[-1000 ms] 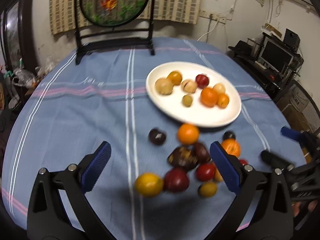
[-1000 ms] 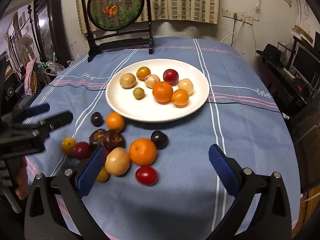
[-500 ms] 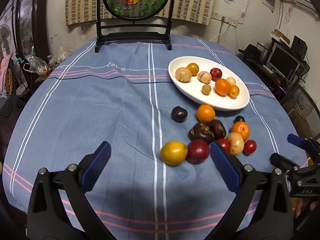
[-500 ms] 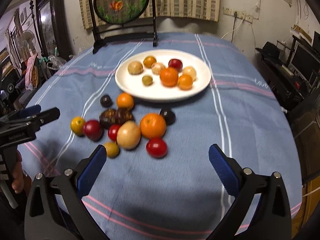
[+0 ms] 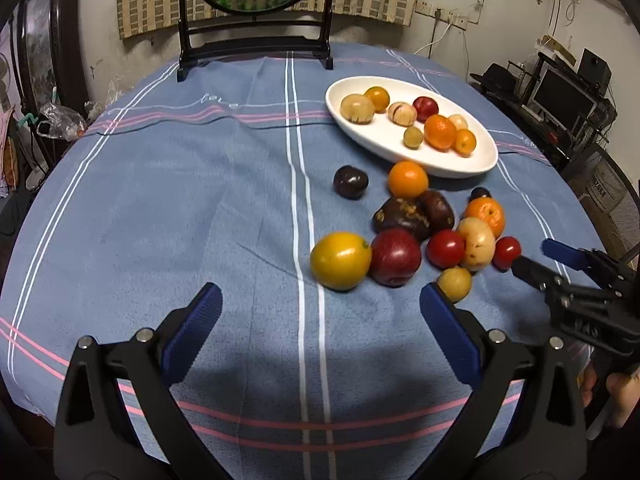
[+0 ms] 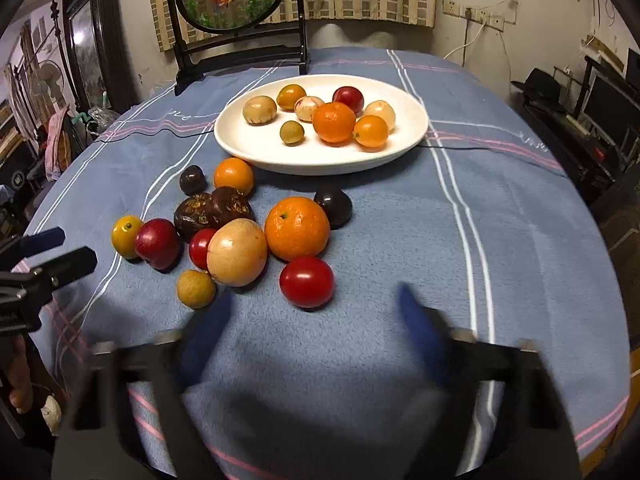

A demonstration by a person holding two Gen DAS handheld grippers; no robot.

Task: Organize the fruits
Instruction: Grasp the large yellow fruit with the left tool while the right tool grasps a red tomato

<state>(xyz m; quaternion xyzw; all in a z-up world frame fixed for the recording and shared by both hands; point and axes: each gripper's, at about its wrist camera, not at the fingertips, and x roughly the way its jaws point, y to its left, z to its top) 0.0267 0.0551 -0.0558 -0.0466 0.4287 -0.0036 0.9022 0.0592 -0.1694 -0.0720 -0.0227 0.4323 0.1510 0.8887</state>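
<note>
A white plate [image 5: 400,156] [image 6: 320,166] holds several small fruits. Loose fruit lies in front of it on the blue cloth, including a yellow fruit [image 5: 340,260] [image 6: 126,236], a dark red one [image 5: 396,256] [image 6: 157,243], a large orange [image 6: 297,228] and a red tomato [image 6: 306,282] [image 5: 508,252]. My left gripper [image 5: 320,308] [image 6: 76,246] is open and empty, just short of the yellow fruit. My right gripper [image 6: 316,316] [image 5: 532,254] is blurred and its jaws are closing. The tomato sits just ahead of its tips, and the pads are clear of it.
A round painted screen on a black stand [image 5: 256,52] [image 6: 240,52] stands at the table's far edge. Shelves with a monitor [image 5: 568,96] are off to the right. A hand [image 5: 616,396] holds the right tool. Bare cloth spreads left and right of the fruit.
Both grippers have sunk closer to the loose fruit. The right jaws have narrowed from wide open and are now blurred. No fruit has moved.
</note>
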